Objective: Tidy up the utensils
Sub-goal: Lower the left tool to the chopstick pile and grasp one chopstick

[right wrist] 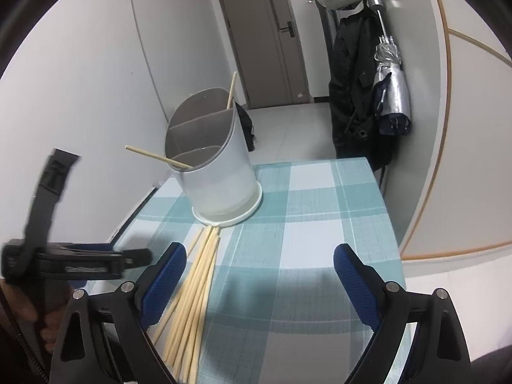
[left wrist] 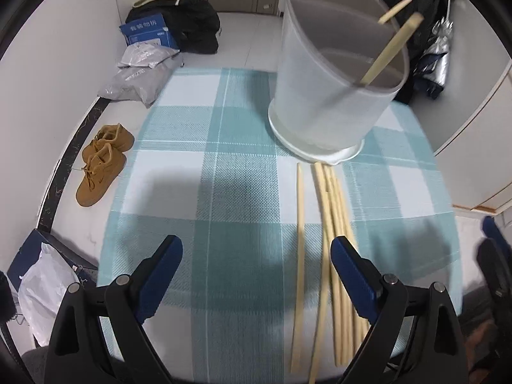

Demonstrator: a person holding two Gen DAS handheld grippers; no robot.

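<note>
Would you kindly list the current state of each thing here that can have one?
Left gripper: open, empty.
Right gripper: open, empty.
Utensil holder: upright, two chopsticks inside.
Loose chopsticks: lying on the tablecloth.
Door: closed.
Umbrella: folded, hanging.

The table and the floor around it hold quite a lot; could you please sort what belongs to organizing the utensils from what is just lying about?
For the job:
- loose chopsticks on the checked cloth
- divided utensil holder, two chopsticks already in it

Lying about:
- brown shoes
- blue box
- grey bags
- folded umbrella
- dark coat
</note>
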